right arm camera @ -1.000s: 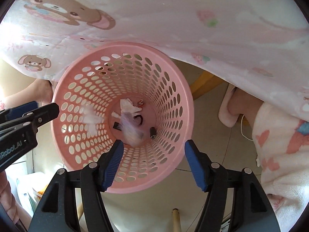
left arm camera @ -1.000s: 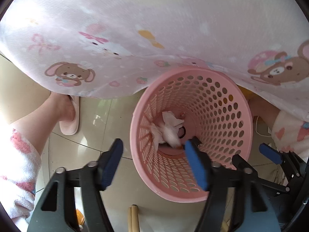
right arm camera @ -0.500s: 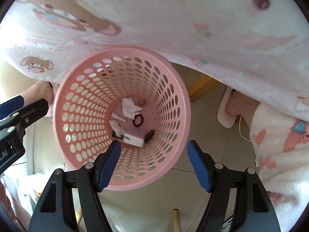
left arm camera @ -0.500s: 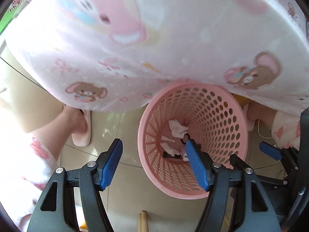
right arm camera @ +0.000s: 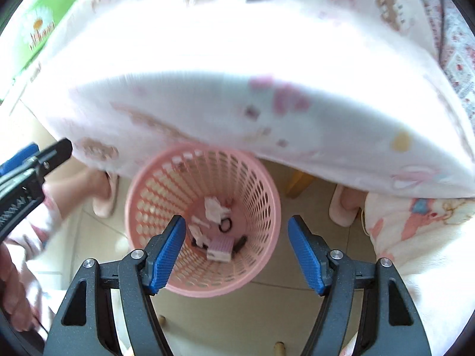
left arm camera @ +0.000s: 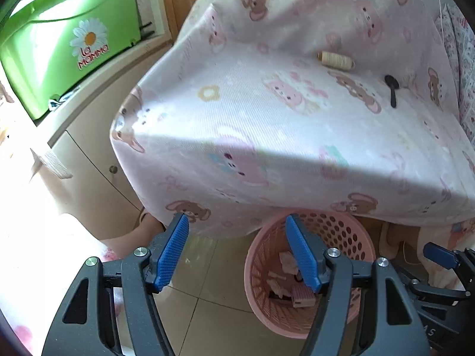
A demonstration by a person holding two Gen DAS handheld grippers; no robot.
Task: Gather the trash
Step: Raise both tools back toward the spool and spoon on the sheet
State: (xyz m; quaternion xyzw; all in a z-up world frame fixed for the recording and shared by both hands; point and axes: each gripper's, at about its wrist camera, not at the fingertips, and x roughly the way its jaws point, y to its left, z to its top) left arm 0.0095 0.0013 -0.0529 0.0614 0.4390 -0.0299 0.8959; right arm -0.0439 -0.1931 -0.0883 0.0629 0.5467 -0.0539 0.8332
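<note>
The left gripper (left arm camera: pixel 237 249) and the right gripper (right arm camera: pixel 237 250) both stand with jaws spread wide and nothing between the blue pads (left arm camera: pixel 173 249), side by side and pointed downward, while the person's slippered feet (right arm camera: pixel 104 191) are planted on the floor below.

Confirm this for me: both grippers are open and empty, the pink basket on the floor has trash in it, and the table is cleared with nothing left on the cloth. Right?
Not quite. The table is not cleared: the left wrist view shows a thread spool and a small black spoon on the cloth. The rest holds: left gripper and right gripper are open and empty, and the pink basket holds trash.
</note>
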